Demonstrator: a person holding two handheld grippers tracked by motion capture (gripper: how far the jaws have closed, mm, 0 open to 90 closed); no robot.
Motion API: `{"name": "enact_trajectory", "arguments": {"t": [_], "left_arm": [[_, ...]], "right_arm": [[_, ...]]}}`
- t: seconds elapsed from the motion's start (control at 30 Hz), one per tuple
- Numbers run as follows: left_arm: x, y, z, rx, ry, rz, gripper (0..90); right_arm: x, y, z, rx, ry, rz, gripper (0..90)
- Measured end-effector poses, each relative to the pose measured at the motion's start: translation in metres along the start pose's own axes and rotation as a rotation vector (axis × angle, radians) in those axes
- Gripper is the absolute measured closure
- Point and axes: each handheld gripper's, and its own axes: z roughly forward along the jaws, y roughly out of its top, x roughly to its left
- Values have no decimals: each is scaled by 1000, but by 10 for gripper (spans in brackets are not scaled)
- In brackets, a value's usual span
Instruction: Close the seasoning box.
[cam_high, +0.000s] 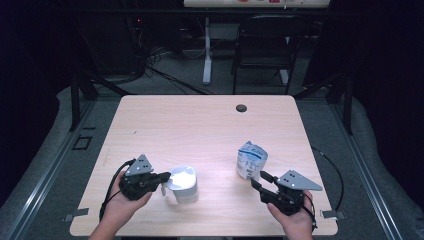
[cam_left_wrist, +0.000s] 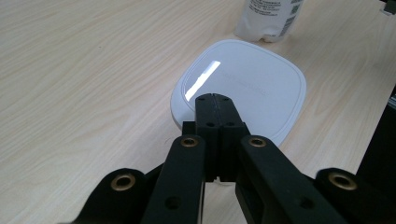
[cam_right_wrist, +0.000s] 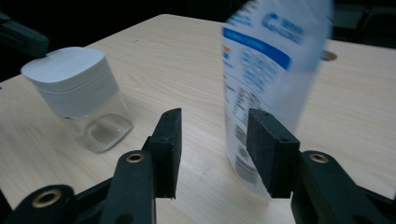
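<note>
A clear container with a white rounded lid (cam_high: 183, 185) stands on the wooden table (cam_high: 200, 125) near the front left. My left gripper (cam_high: 167, 176) is shut, and its tips reach over the lid's left edge. In the left gripper view the closed jaws (cam_left_wrist: 215, 97) lie just above the lid (cam_left_wrist: 252, 84); I cannot tell if they touch it. A white and blue printed pouch (cam_high: 251, 159) stands upright at the front right. My right gripper (cam_high: 258, 179) is open just below the pouch. In the right gripper view the pouch (cam_right_wrist: 266, 60) rises behind the right jaw of my gripper (cam_right_wrist: 214, 114), unpressed, with the container (cam_right_wrist: 74, 79) to the left.
A dark round cable hole (cam_high: 241, 108) sits near the table's far edge. Beyond the table are a black chair (cam_high: 265, 45), a white desk leg (cam_high: 206, 55) and cables on the floor. Bare tabletop stretches across the middle and back.
</note>
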Motion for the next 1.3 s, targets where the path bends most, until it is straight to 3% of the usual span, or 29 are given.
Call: {"name": "enact_trajectory", "arguments": {"t": [0.07, 0.17, 0.4, 0.67, 1.3], "left_arm": [[0, 0, 1, -8, 1, -3, 900], [0, -1, 0, -8, 4, -2, 900], [1, -1, 0, -2, 3, 0, 900], [1, -1, 0, -4, 3, 0, 900], [2, -2, -1, -12, 3, -8, 900]], "right_arm": [[9, 9, 2, 5, 13, -36, 582], [21, 22, 4, 9, 74, -48, 613], [39, 42, 17, 52, 134, -110, 714], [46, 44, 41, 110, 177, -129, 830], [66, 51, 73, 145, 231, -183, 900]]}}
